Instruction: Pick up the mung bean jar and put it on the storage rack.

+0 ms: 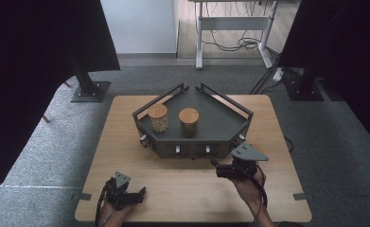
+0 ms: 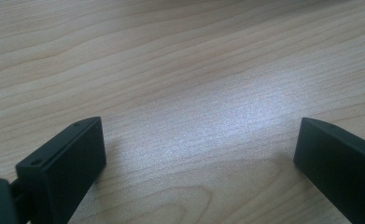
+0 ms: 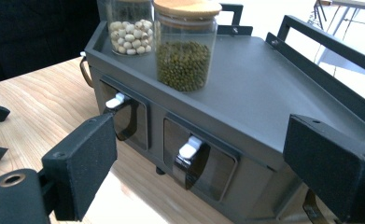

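Observation:
A dark grey corner rack (image 1: 218, 118) stands at the middle of the wooden table (image 1: 182, 189). On its top sit two glass jars with wooden lids: one of pale beans (image 1: 158, 118) at the left and one of green beans (image 1: 189, 122) beside it. My right gripper (image 1: 216, 168) hovers just off the rack's front right, open, with nothing between its jaws. The right gripper view has the rack (image 3: 264, 84), the green-bean jar (image 3: 185, 56) and the pale-bean jar (image 3: 129, 32) close ahead of that gripper (image 3: 203, 140). My left gripper (image 1: 142, 193) rests open near the table's front left edge, over bare wood (image 2: 199, 140).
The rack's front face carries dark hooks with white latches (image 3: 189, 149) (image 3: 115, 100). Raised rails (image 1: 230, 101) border its back sides. Black stands (image 1: 90, 90) and a desk frame with cables (image 1: 234, 28) are on the carpet beyond the table. Open wood lies between my two hands.

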`<state>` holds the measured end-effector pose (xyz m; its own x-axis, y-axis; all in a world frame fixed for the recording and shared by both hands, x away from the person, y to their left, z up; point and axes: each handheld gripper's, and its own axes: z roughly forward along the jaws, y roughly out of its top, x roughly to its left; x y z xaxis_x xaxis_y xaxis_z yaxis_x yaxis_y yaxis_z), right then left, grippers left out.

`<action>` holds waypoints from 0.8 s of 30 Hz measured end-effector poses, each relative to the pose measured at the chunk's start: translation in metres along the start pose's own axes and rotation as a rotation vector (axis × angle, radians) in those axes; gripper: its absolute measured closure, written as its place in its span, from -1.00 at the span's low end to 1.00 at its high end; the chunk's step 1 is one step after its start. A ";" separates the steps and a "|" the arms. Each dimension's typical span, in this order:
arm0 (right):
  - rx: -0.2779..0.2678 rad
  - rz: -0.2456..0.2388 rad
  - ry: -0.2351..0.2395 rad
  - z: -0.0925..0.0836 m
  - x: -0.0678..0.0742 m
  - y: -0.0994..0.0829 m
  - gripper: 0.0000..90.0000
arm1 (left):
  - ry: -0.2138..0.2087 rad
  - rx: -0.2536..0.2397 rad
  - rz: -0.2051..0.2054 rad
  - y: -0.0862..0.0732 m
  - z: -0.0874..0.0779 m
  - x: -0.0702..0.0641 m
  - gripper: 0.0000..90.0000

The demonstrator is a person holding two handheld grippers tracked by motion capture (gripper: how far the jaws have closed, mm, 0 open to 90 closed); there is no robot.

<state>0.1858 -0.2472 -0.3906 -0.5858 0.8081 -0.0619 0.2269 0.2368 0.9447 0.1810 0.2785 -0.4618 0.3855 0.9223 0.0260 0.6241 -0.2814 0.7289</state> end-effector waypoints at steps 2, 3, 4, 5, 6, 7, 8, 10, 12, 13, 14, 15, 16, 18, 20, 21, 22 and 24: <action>0.010 0.002 -0.004 -0.002 -0.001 -0.004 -0.79 | 0.000 0.001 0.001 0.000 0.000 0.000 -0.96; 0.010 0.002 -0.004 -0.002 -0.001 -0.004 -0.79 | 0.000 0.001 0.001 0.000 0.000 0.000 -0.96; 0.013 0.001 -0.006 -0.003 0.000 -0.006 -0.79 | 0.000 0.001 0.001 0.000 0.000 0.000 -0.96; 0.015 -0.002 -0.008 -0.004 -0.001 -0.007 -0.79 | 0.000 0.001 0.001 0.000 0.000 0.000 -0.96; 0.020 0.000 -0.010 -0.004 0.000 -0.009 -0.79 | 0.000 0.001 0.002 0.000 0.000 0.000 -0.96; 0.021 -0.001 -0.010 -0.005 -0.001 -0.010 -0.79 | 0.000 0.001 0.002 0.000 0.000 0.000 -0.96; 0.025 0.002 -0.011 -0.006 -0.001 -0.012 -0.79 | 0.000 0.001 0.001 0.000 0.000 0.000 -0.96; 0.028 0.002 -0.015 -0.007 -0.001 -0.014 -0.79 | 0.000 0.001 0.001 0.000 0.000 0.000 -0.96; 0.031 0.005 -0.018 -0.009 -0.001 -0.017 -0.79 | -0.001 0.001 0.002 0.000 0.000 0.000 -0.96; 0.033 0.007 -0.018 -0.009 -0.001 -0.019 -0.79 | 0.000 0.001 0.002 0.000 0.000 0.000 -0.96; 0.037 0.006 -0.023 -0.010 -0.001 -0.020 -0.79 | -0.001 0.001 0.002 0.000 0.000 0.000 -0.96; 0.042 0.006 -0.027 -0.012 0.000 -0.023 -0.79 | -0.001 0.001 0.002 0.000 0.000 0.000 -0.96; 0.042 0.006 -0.027 -0.012 0.000 -0.023 -0.79 | -0.001 0.001 0.002 0.000 0.000 0.000 -0.96; 0.049 0.007 -0.032 -0.013 -0.001 -0.026 -0.79 | -0.001 0.001 0.002 0.000 0.000 0.000 -0.96; 0.054 0.009 -0.036 -0.015 -0.001 -0.029 -0.79 | -0.001 0.001 0.002 0.000 0.000 0.000 -0.96; 0.056 0.009 -0.038 -0.015 -0.001 -0.030 -0.79 | -0.001 0.001 0.002 0.000 0.000 0.000 -0.96; 0.059 0.008 -0.041 -0.016 -0.001 -0.031 -0.79 | -0.001 0.001 0.002 0.000 0.000 0.000 -0.96; 0.065 0.006 -0.046 -0.017 -0.001 -0.034 -0.79 | 0.000 0.001 0.002 0.000 0.000 0.000 -0.96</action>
<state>0.1650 -0.2649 -0.4167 -0.5484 0.8331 -0.0722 0.2813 0.2651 0.9223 0.1809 0.2786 -0.4616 0.3870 0.9217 0.0270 0.6242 -0.2834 0.7280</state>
